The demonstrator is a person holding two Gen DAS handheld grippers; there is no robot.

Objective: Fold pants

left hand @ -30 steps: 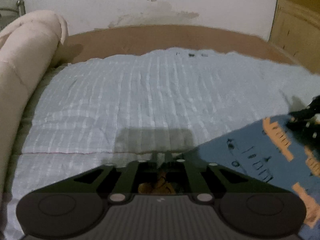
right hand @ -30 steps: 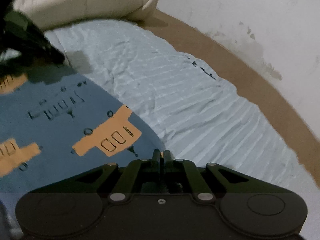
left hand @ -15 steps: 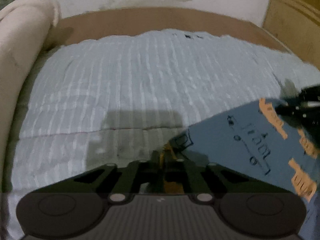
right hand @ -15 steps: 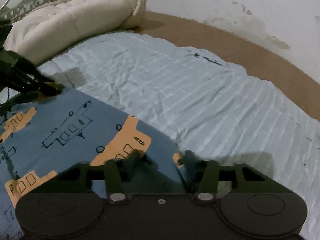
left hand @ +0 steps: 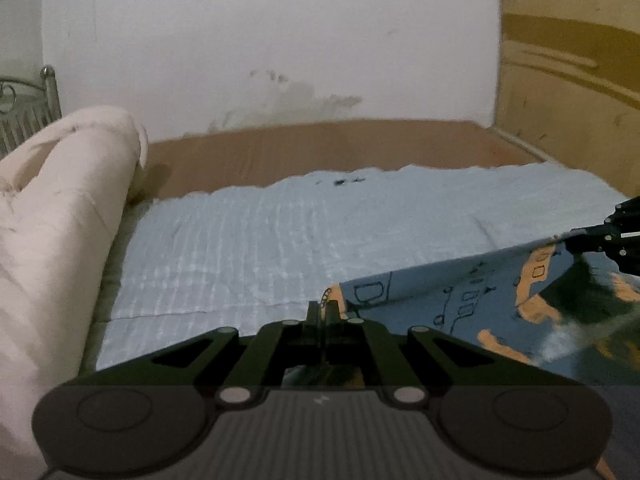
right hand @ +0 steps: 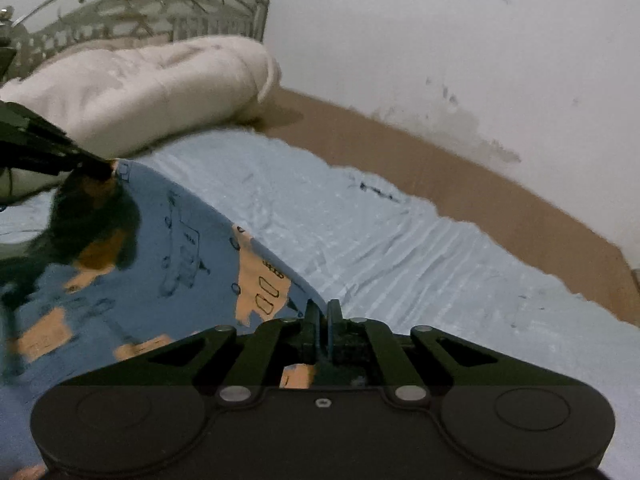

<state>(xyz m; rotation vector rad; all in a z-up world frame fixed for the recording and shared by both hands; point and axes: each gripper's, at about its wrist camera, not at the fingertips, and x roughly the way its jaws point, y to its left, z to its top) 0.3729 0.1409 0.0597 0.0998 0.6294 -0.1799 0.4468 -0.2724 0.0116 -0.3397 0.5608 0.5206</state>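
Observation:
The pants (left hand: 460,304) are blue with orange patches and dark line drawings, and one edge is lifted off the pale blue bedsheet (left hand: 280,240). My left gripper (left hand: 325,307) is shut on one corner of that edge. My right gripper (right hand: 323,308) is shut on the other corner of the pants (right hand: 168,264), so the cloth hangs stretched between the two. In the left wrist view the right gripper (left hand: 580,236) shows at the far right, pinching the cloth. In the right wrist view the left gripper (right hand: 102,168) shows at the far left, also pinching it.
A rolled cream duvet (left hand: 60,208) lies along the head of the bed by a metal headboard (right hand: 132,16). Bare brown mattress (right hand: 480,192) borders the sheet along a stained white wall (left hand: 280,40). A wooden panel (left hand: 568,60) stands at the right.
Both grippers closed on the pants' edge and rose with it, lifting the cloth off the sheet. The right jaws stood open half a second ago and are now shut on the cloth.

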